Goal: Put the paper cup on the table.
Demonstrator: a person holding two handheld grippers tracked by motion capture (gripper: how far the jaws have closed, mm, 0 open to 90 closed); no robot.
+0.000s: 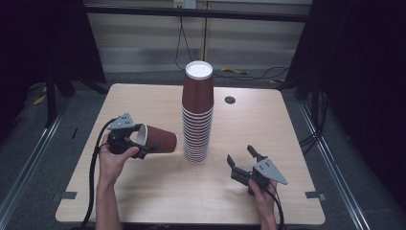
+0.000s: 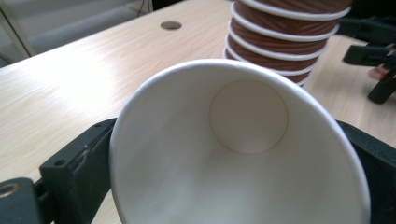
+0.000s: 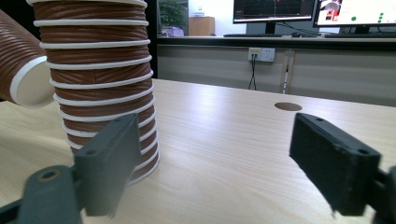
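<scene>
A brown ribbed paper cup [image 1: 162, 139] lies on its side in the air at the table's left, its mouth toward my left hand. My left gripper [image 1: 142, 140] is shut on it, with a jaw on each side of the wall near the rim. In the left gripper view I look into the cup's white inside [image 2: 233, 154]. A tall stack of upside-down brown cups [image 1: 197, 115] stands mid-table, just right of the held cup. My right gripper [image 1: 240, 154] is open and empty, low over the table right of the stack [image 3: 102, 84].
The light wooden table [image 1: 258, 124] has a round cable hole [image 1: 230, 99] behind the stack. Dark curtains flank both sides. Cables run on the floor beyond the far edge. Monitors on a desk [image 3: 299, 9] stand far behind.
</scene>
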